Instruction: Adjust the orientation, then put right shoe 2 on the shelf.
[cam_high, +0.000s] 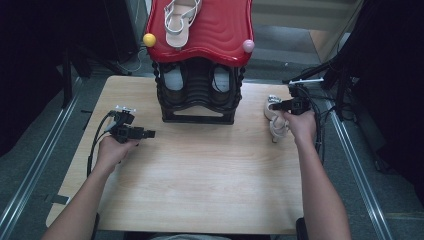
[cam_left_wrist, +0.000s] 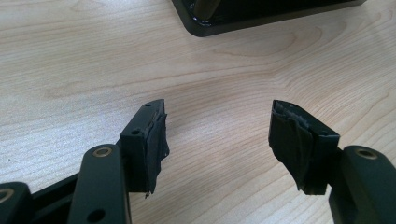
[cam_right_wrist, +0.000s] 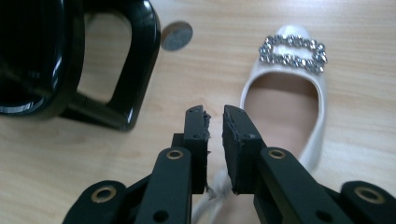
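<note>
So my right gripper (cam_right_wrist: 214, 122) is sitting just over the heel end of the cream slingback shoe with the rhinestone buckle (cam_right_wrist: 287, 100), which lies flat on the light wooden table (cam_high: 200, 170), near its right edge and just right of the black shoe rack with the wavy red plastic top (cam_high: 200, 60). The jaws are parted by only a thin gap with nothing pressed between them; the thin heel strap (cam_right_wrist: 212, 198) runs just under the tips. My guess at the risk: if I close from here I might catch only that floppy strap, and the shoe would swing or slip free on the way up. The rack's glossy black leg (cam_right_wrist: 133, 70) is close on one side too, so a wide swing could clip it. My left gripper (cam_left_wrist: 217, 140) is well apart, jaws wide with nothing in them, over bare wood. Another pale strappy sandal (cam_high: 180, 20) already sits on the red top.
</note>
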